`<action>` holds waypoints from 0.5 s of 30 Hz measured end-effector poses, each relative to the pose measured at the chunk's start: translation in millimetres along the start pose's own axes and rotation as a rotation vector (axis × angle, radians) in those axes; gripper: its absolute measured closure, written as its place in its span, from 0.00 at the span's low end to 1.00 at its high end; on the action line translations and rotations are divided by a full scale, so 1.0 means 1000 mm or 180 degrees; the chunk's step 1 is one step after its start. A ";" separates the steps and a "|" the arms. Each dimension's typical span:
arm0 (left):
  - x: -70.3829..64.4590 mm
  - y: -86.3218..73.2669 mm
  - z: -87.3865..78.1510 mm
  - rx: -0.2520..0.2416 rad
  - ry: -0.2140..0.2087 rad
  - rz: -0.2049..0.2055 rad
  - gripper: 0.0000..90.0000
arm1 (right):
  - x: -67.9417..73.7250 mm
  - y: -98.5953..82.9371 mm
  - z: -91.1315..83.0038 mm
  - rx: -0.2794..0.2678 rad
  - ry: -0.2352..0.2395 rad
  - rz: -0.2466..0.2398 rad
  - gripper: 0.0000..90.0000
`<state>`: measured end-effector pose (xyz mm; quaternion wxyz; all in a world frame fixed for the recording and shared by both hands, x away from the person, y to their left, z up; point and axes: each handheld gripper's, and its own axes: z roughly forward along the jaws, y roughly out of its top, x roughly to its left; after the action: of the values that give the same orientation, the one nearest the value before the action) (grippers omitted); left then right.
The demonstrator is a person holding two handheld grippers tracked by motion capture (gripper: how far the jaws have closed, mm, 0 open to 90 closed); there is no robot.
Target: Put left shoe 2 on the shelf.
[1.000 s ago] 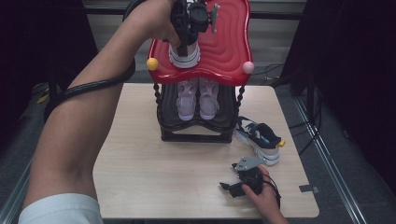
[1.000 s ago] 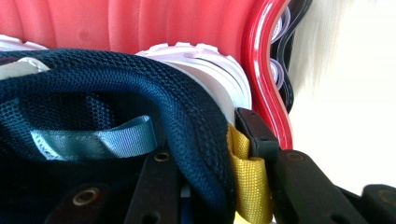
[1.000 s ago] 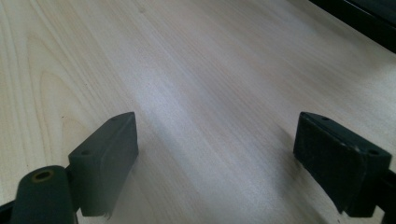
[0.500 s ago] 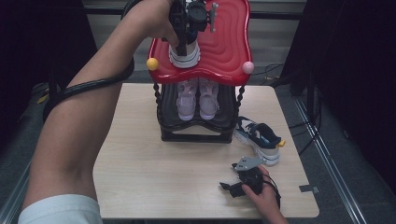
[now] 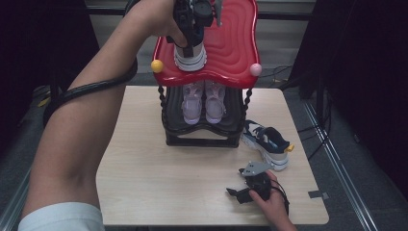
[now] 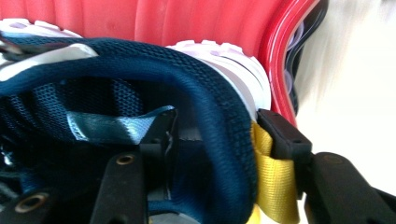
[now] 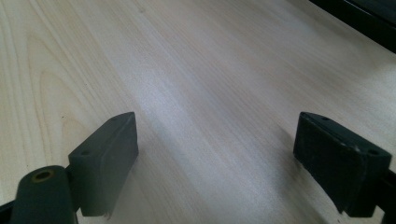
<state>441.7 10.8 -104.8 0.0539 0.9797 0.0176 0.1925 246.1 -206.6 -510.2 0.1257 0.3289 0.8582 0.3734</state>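
Where the high view hides it — left gripper (image 6: pixel 212 154) clamped on navy sneaker (image 6: pixel 205 93) heel; right gripper (image 7: pixel 217 161) jaws apart.

Setting: a staged recording studio or lab, not a home. Evidence: pale wood-laminate bench (image 5: pixel 144 178) standing alone, black curtains (image 5: pixel 365 72) on both sides, grey carpet floor (image 5: pixel 346 144) with loose black cables (image 5: pixel 312 144).

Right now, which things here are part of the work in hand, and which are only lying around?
In use: left gripper, shut on the navy sneaker; red top shelf.

Idle: lilac pair on the lower shelf; second navy sneaker on the table; right gripper, open.
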 end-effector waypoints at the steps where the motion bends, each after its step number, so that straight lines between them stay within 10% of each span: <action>1: 0.001 0.000 -0.001 -0.0008 -0.0004 -0.0127 0.49 | 0.000 0.000 0.000 0.0000 0.0001 0.0000 0.15; 15: 0.000 -0.004 -0.010 -0.0097 -0.0120 -0.0664 0.29 | 0.000 0.000 0.000 0.0001 -0.0002 -0.0001 0.15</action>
<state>438.2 15.2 -96.4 0.0888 0.9750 0.1156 0.1676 246.0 -206.6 -510.2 0.1259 0.3289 0.8583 0.3731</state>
